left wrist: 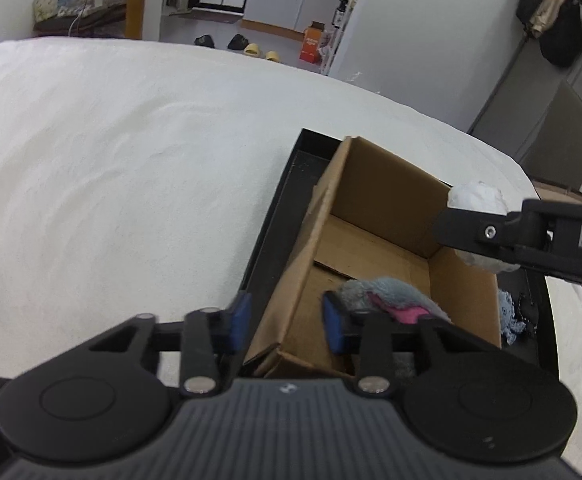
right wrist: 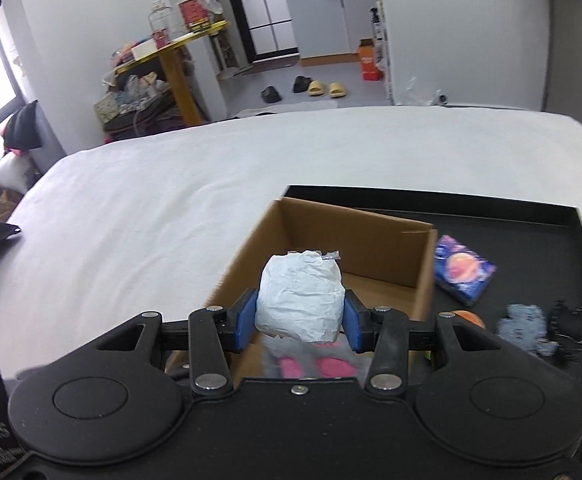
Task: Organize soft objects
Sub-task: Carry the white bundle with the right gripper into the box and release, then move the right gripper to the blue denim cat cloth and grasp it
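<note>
Your white crumpled wad (right wrist: 299, 298) sits clamped between the blue pads of your right gripper (right wrist: 299, 316), held above the open cardboard box (right wrist: 355, 236) — the box mouth lies directly below and just ahead of the jaws, so the drop is straight down. In the left wrist view the same wad (left wrist: 478, 197) hangs over the box's right wall, not yet over the middle. The wad stands slightly taller than wide, its long axis upright between the pads.

Already on the box floor lies a grey-and-pink plush cloth (left wrist: 387, 300). Your left gripper (left wrist: 287, 324) straddles the box's near-left wall with its jaws apart and nothing between the pads (one pad outside the wall, one inside beside the cloth).

The box sits in a black tray (right wrist: 571, 216) on the white bed (right wrist: 171, 184); a blue patterned packet (right wrist: 465, 270) and a small blue knit piece (right wrist: 525, 326) wait beside it. An orange thing behind your right finger is mostly hidden — I cannot tell what it is.
</note>
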### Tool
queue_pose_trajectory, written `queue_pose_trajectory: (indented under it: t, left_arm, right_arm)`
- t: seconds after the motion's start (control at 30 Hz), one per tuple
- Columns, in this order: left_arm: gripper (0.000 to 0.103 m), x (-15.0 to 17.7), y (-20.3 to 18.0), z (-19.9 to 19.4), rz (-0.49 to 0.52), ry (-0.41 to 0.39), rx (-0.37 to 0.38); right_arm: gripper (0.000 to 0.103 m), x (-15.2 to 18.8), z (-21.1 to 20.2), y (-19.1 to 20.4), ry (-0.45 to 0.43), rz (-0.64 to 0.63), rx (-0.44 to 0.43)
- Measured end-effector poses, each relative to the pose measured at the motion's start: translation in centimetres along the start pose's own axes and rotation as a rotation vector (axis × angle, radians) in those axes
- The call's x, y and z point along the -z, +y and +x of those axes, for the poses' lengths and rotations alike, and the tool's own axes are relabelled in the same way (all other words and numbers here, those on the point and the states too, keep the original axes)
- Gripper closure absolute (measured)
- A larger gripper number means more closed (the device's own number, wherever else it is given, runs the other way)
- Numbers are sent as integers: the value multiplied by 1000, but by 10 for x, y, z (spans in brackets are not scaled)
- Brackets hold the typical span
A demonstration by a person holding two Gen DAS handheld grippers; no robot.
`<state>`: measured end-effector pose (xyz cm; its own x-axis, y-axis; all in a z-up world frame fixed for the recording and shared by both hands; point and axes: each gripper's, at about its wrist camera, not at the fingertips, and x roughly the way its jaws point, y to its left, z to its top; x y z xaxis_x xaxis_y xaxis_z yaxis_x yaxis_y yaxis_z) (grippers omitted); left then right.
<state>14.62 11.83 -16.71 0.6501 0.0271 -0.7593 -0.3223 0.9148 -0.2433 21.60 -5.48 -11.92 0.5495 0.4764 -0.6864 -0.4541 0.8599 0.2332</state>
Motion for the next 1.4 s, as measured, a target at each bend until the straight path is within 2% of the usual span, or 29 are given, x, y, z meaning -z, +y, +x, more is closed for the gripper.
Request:
queue_pose_trajectory:
  t: [0.33,0.43,0.47,0.57,0.83,0.97,1.1,1.23,1.4]
  left_arm:
    - [84,6,8,-7,-23,5,25]
    - [88,7,6,-8,-14,-4,27]
    - [89,7,5,-7,-8,-7,22]
    - [89,8,4,-8,2,-13,17]
    - [90,9,-2,-11,30,-18,-9]
    - [89,7,-7,-12,54,-11,-17]
    - [86,7,-13,-10,76,-1,-39]
    - [84,5,-21,-6,96,19,-70]
    - [73,4,-26,-6,102,34,-89]
  right_arm:
    - [58,-4,13,15,51,72,-99]
    - [56,2,15,9,77,129,-162]
    - [53,3,14,7,82,145,-175]
    - [47,4,7,-4,67,188,-167]
    - [46,9,-21,-38,23,199,-79]
    - [42,16,-29,-53,5,203,-40]
    - [42,24,-28,-65,-3,207,4]
    - [42,32,-31,-79,-12,232,14]
    - [38,39,-37,-91,-32,229,42]
